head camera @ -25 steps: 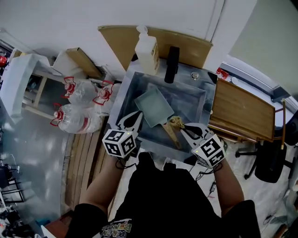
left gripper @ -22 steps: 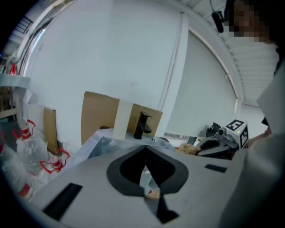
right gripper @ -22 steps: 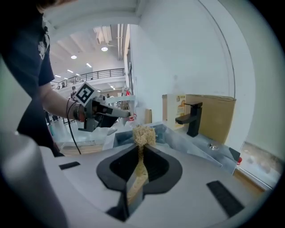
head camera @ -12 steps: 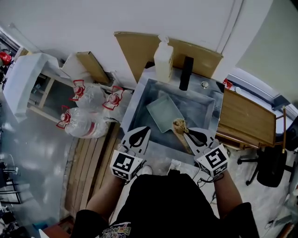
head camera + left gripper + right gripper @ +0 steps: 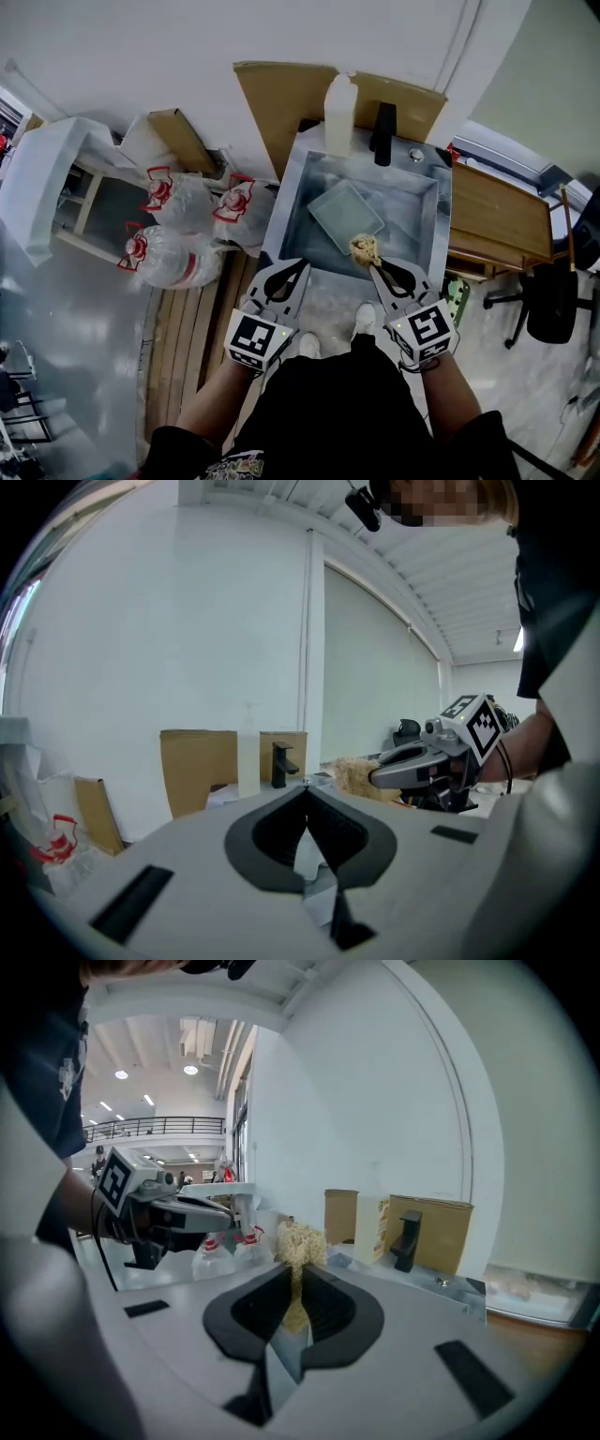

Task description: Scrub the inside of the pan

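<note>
A square pale-green pan (image 5: 345,214) lies inside the metal sink (image 5: 427,234). My right gripper (image 5: 373,266) hovers over the sink's near edge, shut on a tan fibrous scrubber (image 5: 364,248). In the right gripper view the scrubber (image 5: 300,1239) sticks up out of the closed jaws of that gripper (image 5: 296,1283). My left gripper (image 5: 301,264) is beside it at the sink's near left corner, shut with nothing in it. In the left gripper view its jaws (image 5: 306,786) meet at the tip, and the right gripper (image 5: 412,766) shows with the scrubber (image 5: 352,775).
A white soap bottle (image 5: 339,114) and a black faucet (image 5: 382,134) stand at the sink's far rim, with cardboard (image 5: 281,103) behind. Large water bottles (image 5: 178,248) lie on the floor at left. A wooden table (image 5: 497,230) adjoins the sink at right, with a black chair (image 5: 553,309) beyond.
Both grippers have lifted and drawn back from the pan toward the sink's near edge, the right one carrying the scrubber. The pan stays in the sink.
</note>
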Demonstrator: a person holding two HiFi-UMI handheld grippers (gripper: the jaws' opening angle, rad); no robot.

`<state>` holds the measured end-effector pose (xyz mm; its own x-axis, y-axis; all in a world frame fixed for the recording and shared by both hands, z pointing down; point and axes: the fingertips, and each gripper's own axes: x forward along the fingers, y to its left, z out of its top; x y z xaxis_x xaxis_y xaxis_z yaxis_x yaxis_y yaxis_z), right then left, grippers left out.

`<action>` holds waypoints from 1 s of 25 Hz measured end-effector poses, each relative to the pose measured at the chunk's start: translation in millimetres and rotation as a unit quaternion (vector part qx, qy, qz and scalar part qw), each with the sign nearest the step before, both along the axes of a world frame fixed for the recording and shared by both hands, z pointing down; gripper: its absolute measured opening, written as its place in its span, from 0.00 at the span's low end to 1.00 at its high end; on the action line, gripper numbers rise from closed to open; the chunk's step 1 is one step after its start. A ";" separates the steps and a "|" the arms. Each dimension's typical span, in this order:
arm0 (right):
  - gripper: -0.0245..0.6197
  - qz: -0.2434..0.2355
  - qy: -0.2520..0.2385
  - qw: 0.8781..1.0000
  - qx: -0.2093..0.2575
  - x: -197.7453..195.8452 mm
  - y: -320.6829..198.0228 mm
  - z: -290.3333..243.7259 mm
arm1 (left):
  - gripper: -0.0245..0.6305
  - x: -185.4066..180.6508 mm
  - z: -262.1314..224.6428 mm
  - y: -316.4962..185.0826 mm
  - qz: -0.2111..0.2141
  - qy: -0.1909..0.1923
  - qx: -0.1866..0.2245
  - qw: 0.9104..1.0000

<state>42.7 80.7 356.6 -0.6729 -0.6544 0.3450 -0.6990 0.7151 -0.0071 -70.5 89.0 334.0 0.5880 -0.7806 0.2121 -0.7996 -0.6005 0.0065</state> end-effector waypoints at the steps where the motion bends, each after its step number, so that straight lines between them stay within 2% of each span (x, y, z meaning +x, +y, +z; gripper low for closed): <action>1: 0.10 0.008 0.000 1.000 0.001 -2.2 5.6 -1.0 | 0.05 -1.5 -1.3 5.0 0.005 0.003 0.001 1.000; 11: 0.10 0.066 -0.005 0.998 0.001 -14.6 62.6 2.5 | 0.05 -3.1 0.0 53.9 0.059 0.018 0.000 0.998; 16: 0.10 0.094 -0.013 0.995 0.007 -13.9 89.1 -3.4 | 0.05 1.0 6.5 77.4 0.084 0.015 -0.018 0.996; 25: 0.10 0.114 -0.005 0.993 0.012 -0.2 113.7 -11.8 | 0.05 9.3 0.8 90.0 0.094 0.023 -0.011 0.995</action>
